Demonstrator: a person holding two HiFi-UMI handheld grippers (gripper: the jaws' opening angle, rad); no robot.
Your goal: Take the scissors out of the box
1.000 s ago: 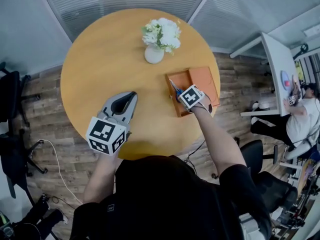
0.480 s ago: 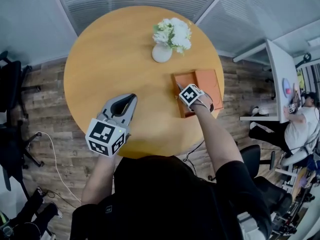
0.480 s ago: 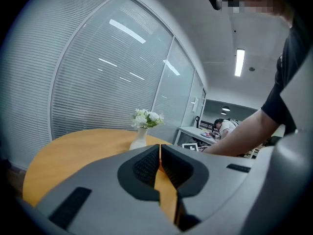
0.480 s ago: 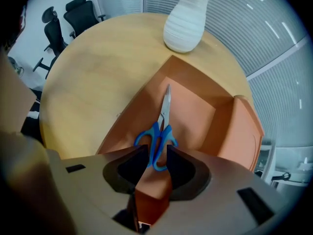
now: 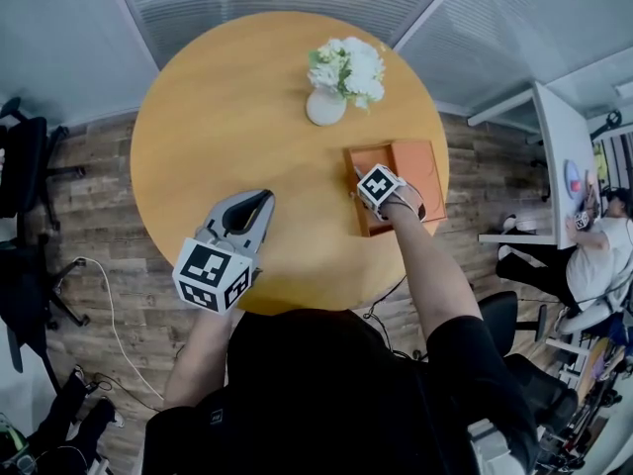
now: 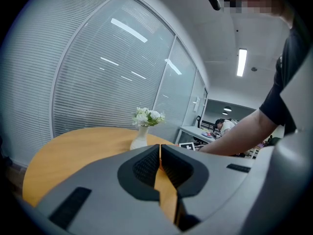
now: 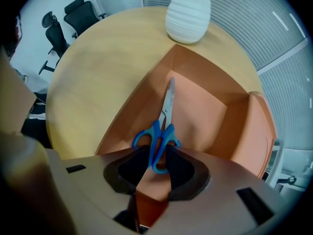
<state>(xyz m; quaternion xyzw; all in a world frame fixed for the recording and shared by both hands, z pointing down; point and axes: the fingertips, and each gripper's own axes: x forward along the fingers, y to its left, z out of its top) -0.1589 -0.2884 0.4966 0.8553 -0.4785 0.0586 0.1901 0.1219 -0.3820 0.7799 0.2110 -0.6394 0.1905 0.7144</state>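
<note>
An open orange box (image 5: 419,162) lies at the right of the round wooden table (image 5: 227,117). In the right gripper view, blue-handled scissors (image 7: 162,125) lie along the box's (image 7: 205,102) left wall with the blades pointing away. My right gripper (image 7: 157,153) reaches into the box, its jaws shut on the blue handles. In the head view that gripper (image 5: 366,184) covers most of the scissors. My left gripper (image 5: 259,200) hovers over the table's near left part, away from the box. Its jaws (image 6: 160,150) are shut on nothing.
A white vase of white flowers (image 5: 334,87) stands on the table beyond the box, also in the right gripper view (image 7: 189,9). The box's lid (image 7: 252,131) lies open to the right. Office chairs (image 5: 25,181) stand left of the table, and a desk with a seated person (image 5: 593,236) at the right.
My right gripper has moved a little further onto the scissors' handles, which now show less in the head view. The left gripper has stayed where it was.
</note>
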